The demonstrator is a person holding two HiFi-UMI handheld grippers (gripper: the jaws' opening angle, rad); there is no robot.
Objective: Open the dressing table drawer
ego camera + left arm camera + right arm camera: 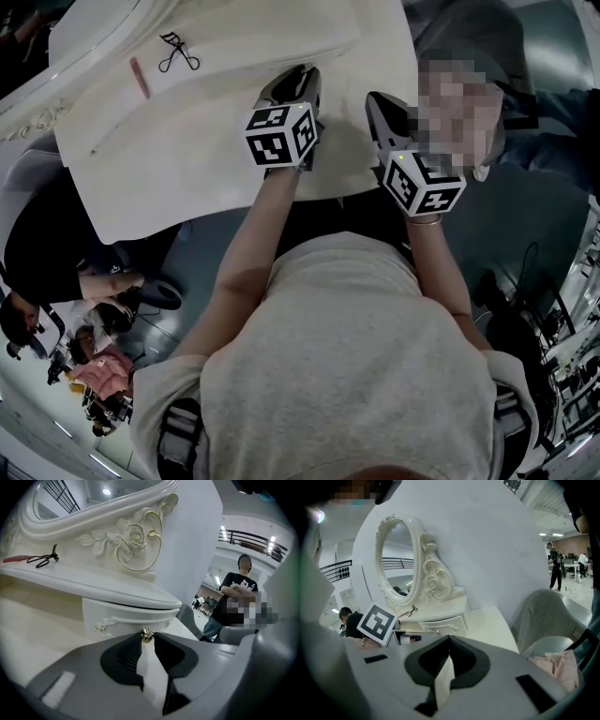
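the small gold knob (pixel 146 633) of the white carved drawer (pixel 117 618), below the mirror shelf (pixel 93 585), was pinched by the jaws of the left gripper (pixel 148 638) for pulling; the right gripper (pixel 450 639) was kept aside, jaws together and empty

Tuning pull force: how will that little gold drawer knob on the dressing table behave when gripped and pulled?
Likely slippery: the knob is small, rounded and shiny like metal, and the left claw pinches it only at its tips. Probably rigid rather than fragile, if it is metal. The drawer looks small and shallow, so it should slide lightly.
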